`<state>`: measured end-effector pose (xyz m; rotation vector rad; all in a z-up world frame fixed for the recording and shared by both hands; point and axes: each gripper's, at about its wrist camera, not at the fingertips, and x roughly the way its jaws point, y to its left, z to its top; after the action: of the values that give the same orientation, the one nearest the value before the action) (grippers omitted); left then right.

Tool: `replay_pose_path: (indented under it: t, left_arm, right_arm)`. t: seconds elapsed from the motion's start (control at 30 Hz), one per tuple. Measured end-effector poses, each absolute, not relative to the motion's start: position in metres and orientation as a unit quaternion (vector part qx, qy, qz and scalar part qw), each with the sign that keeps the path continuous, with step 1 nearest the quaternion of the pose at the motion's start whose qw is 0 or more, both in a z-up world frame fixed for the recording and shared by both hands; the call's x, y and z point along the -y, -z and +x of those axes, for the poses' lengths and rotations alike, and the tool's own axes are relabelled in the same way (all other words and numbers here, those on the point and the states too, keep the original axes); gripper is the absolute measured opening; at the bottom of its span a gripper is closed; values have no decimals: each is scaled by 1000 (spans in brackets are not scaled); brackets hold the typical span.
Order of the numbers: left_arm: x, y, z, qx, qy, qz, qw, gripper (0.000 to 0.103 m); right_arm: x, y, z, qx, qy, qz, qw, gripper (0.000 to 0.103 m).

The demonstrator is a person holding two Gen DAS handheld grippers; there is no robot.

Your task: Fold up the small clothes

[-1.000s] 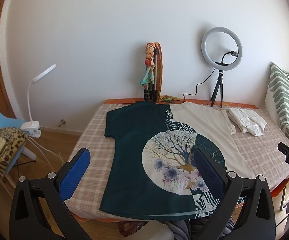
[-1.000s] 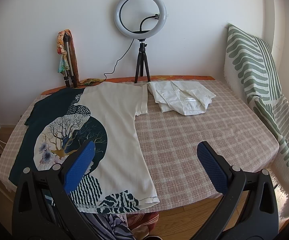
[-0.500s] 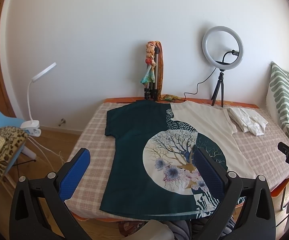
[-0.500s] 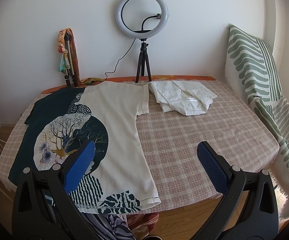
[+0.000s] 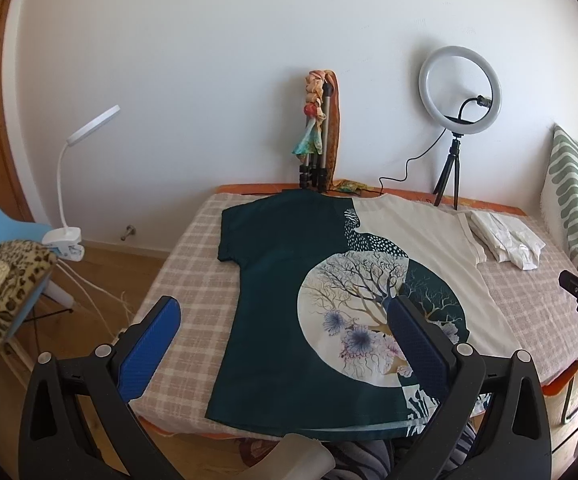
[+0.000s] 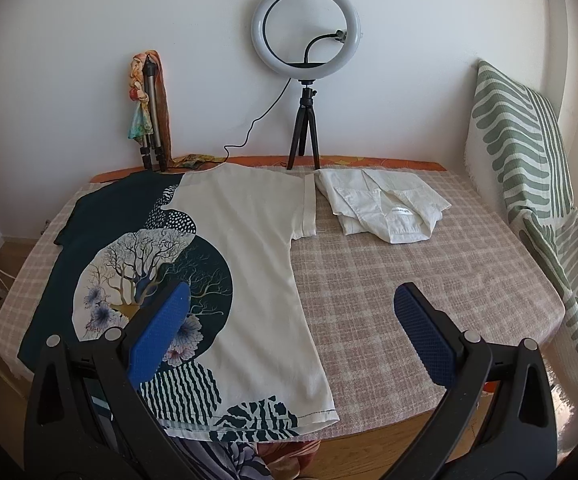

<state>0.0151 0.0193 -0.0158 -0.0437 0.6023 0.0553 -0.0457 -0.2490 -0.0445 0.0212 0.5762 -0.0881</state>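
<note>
T-shirt (image 6: 249, 248) lies flat on table (image 6: 429, 280). Folded shirt (image 6: 385, 208) just right of the T-shirt's sleeve. Ring light (image 6: 305, 36) stands behind the T-shirt at the wall; tripod (image 6: 151, 120) behind it, further left. Cushion (image 6: 529, 152) well right.

Your left gripper's right finger (image 5: 417, 344) covers part of the T-shirt (image 5: 289, 288) print; folded white shirt's (image 6: 385, 208) label illegible; striped cushion (image 6: 529, 168) cropped at frame edge.

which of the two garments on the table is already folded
The white shirt, a compact bundle by the ring light. The tree-print T-shirt lies spread flat.
</note>
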Motion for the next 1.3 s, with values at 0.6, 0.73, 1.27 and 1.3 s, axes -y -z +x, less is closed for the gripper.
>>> replay_pose_path:
  t: [0.6,0.73,1.27,1.3]
  left_arm:
    - [-91,84,30,-351,-33,-78,933,101]
    - [-107,112,33,-382,-32,-95,919,86]
    - [-135,187,48,-440,32,-188,878,42]
    - [-136,189,49,-439,34,-190,878,42]
  right_arm:
    - [147,-6,53,-257,-103,-26,961,103]
    - [107,-11,85,-270,-146,-32,951,103]
    - [-58,42,254,-399,-268,-5,877,102]
    - [-70,48,267,-410,-272,-7,871,100]
